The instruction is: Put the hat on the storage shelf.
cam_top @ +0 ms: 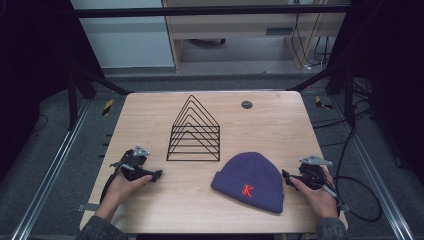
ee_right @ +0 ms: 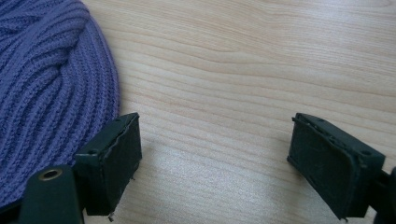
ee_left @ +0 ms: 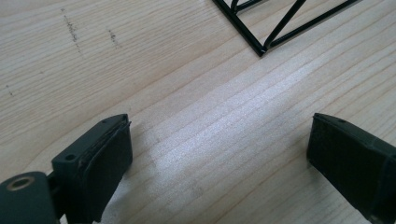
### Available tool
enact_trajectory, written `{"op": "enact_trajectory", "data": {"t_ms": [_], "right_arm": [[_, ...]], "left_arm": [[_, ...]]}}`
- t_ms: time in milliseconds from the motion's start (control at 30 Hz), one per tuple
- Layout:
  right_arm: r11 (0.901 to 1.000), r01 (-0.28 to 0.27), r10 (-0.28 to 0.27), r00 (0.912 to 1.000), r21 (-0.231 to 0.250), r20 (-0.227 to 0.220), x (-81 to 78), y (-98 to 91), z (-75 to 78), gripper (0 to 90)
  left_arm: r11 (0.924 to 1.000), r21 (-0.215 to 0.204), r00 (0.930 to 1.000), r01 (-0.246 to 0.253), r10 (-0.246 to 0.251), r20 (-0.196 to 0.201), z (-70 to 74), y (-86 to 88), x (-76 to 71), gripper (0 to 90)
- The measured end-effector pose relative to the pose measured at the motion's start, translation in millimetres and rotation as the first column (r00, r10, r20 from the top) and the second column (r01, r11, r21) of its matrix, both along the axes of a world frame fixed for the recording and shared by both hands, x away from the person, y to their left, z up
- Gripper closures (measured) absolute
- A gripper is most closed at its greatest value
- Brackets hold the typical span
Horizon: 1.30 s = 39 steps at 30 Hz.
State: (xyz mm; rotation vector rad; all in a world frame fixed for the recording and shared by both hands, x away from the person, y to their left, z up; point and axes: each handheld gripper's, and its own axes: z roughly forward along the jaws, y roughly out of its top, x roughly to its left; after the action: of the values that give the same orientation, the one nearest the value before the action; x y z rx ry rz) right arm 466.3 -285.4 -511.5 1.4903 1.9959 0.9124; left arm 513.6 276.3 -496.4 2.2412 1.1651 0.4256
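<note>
Your table [cam_top: 150, 107] is pale wood, and most of its top lies bare around you. The largest thing on it is the black wire rack [cam_top: 194, 131], a row of triangular frames standing upright at the middle, toward the far side. One corner of the rack shows at the top of the left gripper view, well ahead of those jaws.

Nearer to you, right of centre, the purple beanie [cam_top: 249, 181] lies flat with its red K facing up. It sits apart from the rack, in front and to the right of it.

Your left gripper [ee_left: 217, 149] rests low over the table at the near left, just left of the rack's front corner; its jaws stand wide apart with only bare wood between them.

Your right gripper [ee_right: 215, 154] is at the near right, just beside the beanie's right edge. Its jaws are also spread, nothing between them, and one jaw sits right at the knit's edge.

A small dark disc [cam_top: 246, 104] is set in the far side of the table.
</note>
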Motion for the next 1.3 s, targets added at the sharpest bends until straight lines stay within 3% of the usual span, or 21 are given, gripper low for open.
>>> {"op": "enact_trajectory", "data": {"t_ms": [267,500,567,633,733,867,900,1000,1267,1300], "right_arm": [[1.0,0.005,-0.005,1.0,-0.005,-0.007,-0.5,-0.1,0.7,16.9],[0.9997,0.02,-0.02,0.9983,0.01,-0.055,3.1,2.9,7.1,15.7],[0.9996,0.014,-0.014,0.9998,0.024,-0.016,7.6,10.1,22.1,16.5],[0.9995,-0.006,0.006,0.9999,0.032,-0.01,9.5,14.1,28.7,16.5],[0.9969,-0.078,0.078,0.9969,0.005,0.004,22.1,35.7,49.7,22.0],[0.9868,-0.162,0.162,0.9856,0.006,-0.05,38.7,58.2,56.0,34.1],[0.9868,-0.162,0.162,0.9856,0.006,-0.05,38.7,58.2,56.0,34.1],[0.9794,-0.202,0.202,0.974,0.008,-0.104,53.9,73.2,50.5,41.1],[0.9779,-0.202,0.209,0.9565,0.056,-0.204,69.3,85.5,38.2,41.2],[0.978,-0.201,0.208,0.9507,0.053,-0.23,71.1,88.4,33.8,40.5]], "left_arm": [[1.0,0.006,1.0,0.0,0.0,-0.006,-0.2,-2.8,-1.5,3.3],[1.0,0.003,1.0,0.006,-0.006,-0.005,-0.6,-2.4,-2.2,2.6],[1.0,0.001,0.9999,0.008,-0.008,-0.008,-0.6,-2.2,-2.9,2.5],[0.9999,0.006,0.9999,0.01,-0.01,-0.002,-0.8,-2.2,-3.0,2.3],[0.9999,0.009,1.0,0.009,-0.009,-0.002,-0.9,-2.7,-3.1,1.6],[0.9999,0.006,1.0,0.009,-0.009,-0.004,-1.0,-2.8,-3.8,1.4],[0.9999,0.006,1.0,0.009,-0.009,-0.004,-1.0,-2.8,-3.8,1.4],[0.9999,0.006,0.9999,0.01,-0.01,-0.003,-1.1,-2.9,-4.4,1.3],[0.9999,0.005,0.9999,0.01,-0.01,-0.007,-1.1,-3.2,-4.2,1.1],[0.9999,0.006,0.9999,0.009,-0.009,-0.007,-1.1,-3.4,-4.2,0.7]]}}
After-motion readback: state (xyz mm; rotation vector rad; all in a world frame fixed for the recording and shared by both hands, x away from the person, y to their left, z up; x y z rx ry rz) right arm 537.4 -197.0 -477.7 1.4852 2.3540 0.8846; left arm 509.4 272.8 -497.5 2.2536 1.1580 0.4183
